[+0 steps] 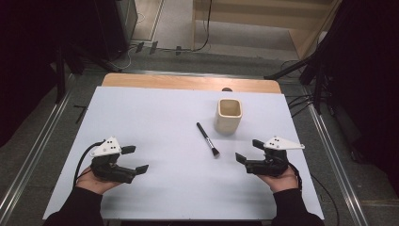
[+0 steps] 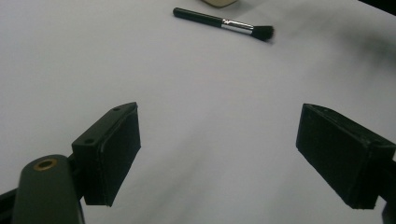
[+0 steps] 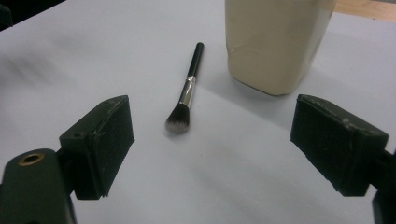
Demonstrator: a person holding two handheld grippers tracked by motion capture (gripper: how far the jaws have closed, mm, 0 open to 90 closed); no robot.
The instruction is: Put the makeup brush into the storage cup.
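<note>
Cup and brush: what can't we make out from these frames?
- Cup contents: high view, its walls hide the bottom.
- Cup top: right gripper view, cut by the upper edge; left gripper view shows a sliver.
- Brush markings: too small, high view.
- Dark spot behind cup: too small to identify.

A: What sort of place?
B: Lab or recording studio, prob. a test rig. Black curtains (image 1: 371, 70) on both sides, metal rails (image 1: 28, 155) along the floor, cables (image 1: 141, 47) lying loose at the back.
A: Not a home, then?
B: No. Grey carpet (image 1: 301, 141), table (image 1: 155, 117) w/ plain white top, wooden edge, staged under a fixed cam.
</note>
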